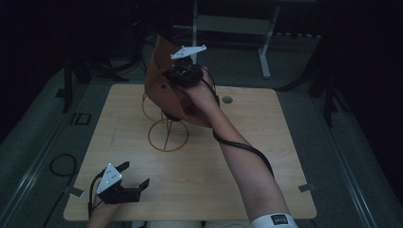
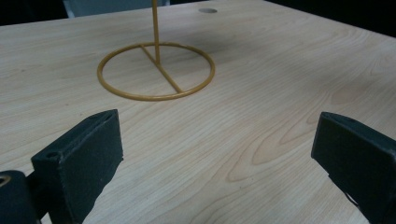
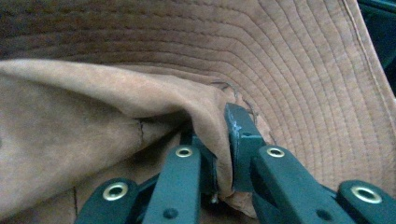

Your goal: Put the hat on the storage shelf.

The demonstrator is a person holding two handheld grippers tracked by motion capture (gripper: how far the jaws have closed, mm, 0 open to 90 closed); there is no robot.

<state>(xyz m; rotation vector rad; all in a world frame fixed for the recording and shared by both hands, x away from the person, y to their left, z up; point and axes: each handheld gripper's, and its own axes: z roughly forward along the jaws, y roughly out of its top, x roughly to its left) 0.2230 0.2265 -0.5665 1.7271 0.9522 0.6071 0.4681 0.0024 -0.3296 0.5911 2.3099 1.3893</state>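
Note:
A brown suede hat (image 1: 161, 92) hangs in the air above the back of the wooden table (image 1: 275, 142), over a gold wire stand (image 1: 167, 137). My right gripper (image 1: 175, 78) is shut on a fold of the hat; in the right gripper view the hat's fabric (image 3: 303, 70) is pinched where the gripper (image 3: 222, 140) closes. My left gripper (image 1: 135, 175) rests near the table's front left corner, open, with nothing in it. In the left gripper view that gripper (image 2: 217, 154) faces the stand's round base (image 2: 156, 97), some way ahead.
A small round hole (image 1: 227, 99) sits near the table's back edge, right of the hat. A white metal frame leg (image 1: 263, 52) stands on the floor behind the table. A black cable (image 1: 62, 164) loops on the floor at the left.

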